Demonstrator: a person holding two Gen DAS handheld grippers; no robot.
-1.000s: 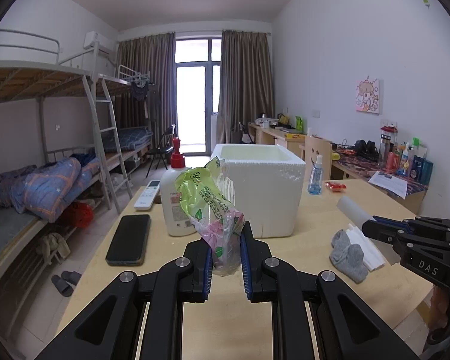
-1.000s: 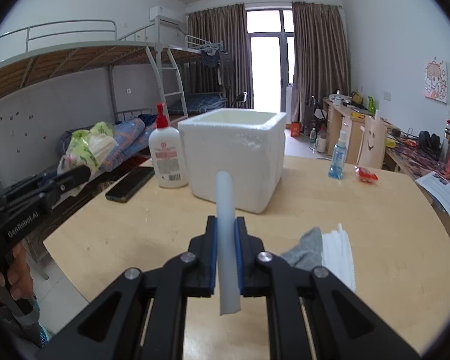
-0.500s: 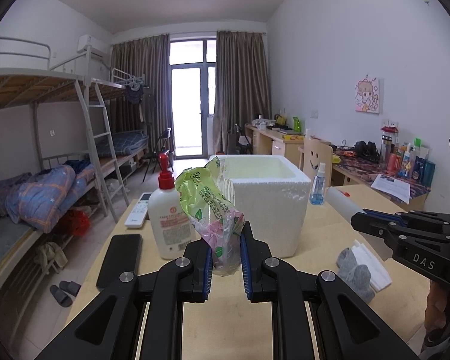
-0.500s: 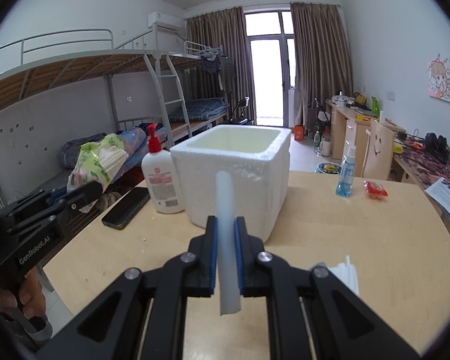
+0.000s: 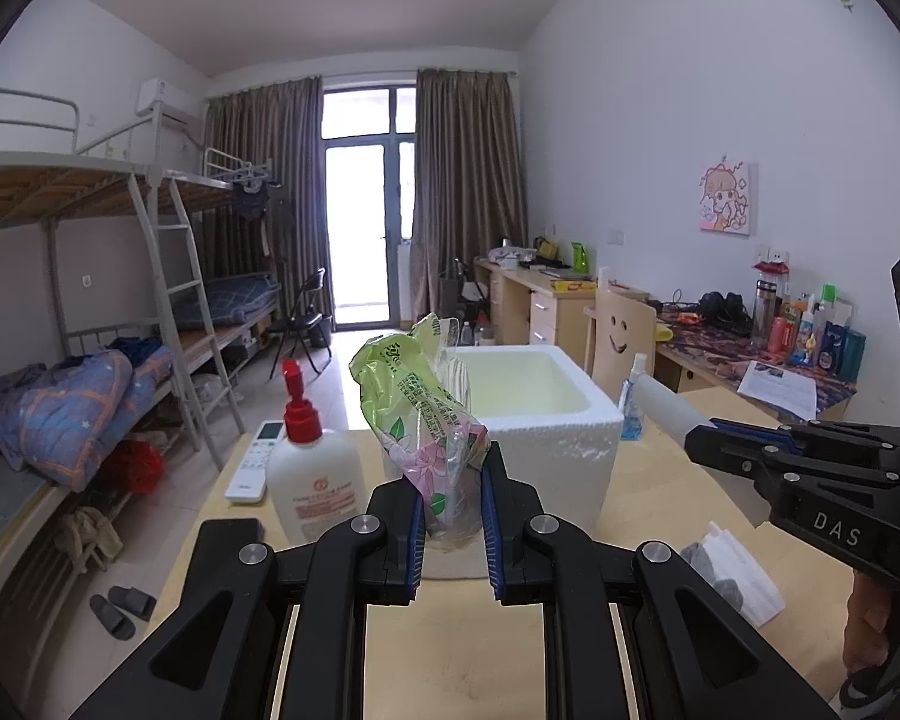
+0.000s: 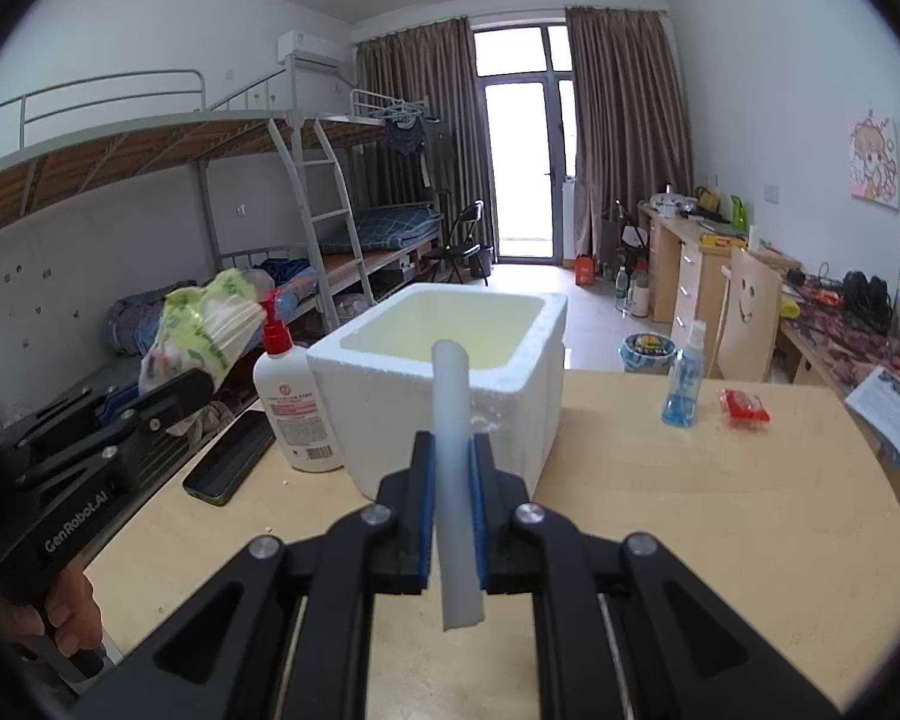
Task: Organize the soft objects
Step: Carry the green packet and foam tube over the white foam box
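Note:
My left gripper (image 5: 453, 519) is shut on a green and pink plastic tissue pack (image 5: 417, 408), held above the table in front of the white foam box (image 5: 546, 414). My right gripper (image 6: 450, 516) is shut on a white foam tube (image 6: 453, 462) that stands upright between the fingers, just before the foam box (image 6: 450, 360). The right gripper also shows in the left wrist view (image 5: 699, 441), and the left gripper with its pack (image 6: 204, 330) shows in the right wrist view. A grey sock (image 5: 720, 579) and a white folded mask (image 5: 744, 579) lie on the table at the right.
A white pump bottle with a red top (image 5: 312, 480), a black phone (image 6: 231, 462) and a white remote (image 5: 255, 468) lie left of the box. A blue spray bottle (image 6: 684, 384) and a red packet (image 6: 744, 405) sit at the right. Bunk beds stand left, desks right.
Both grippers have risen and moved toward the foam box, each keeping its object; the box's open top now shows from above. The sock and mask slid low in the left view.

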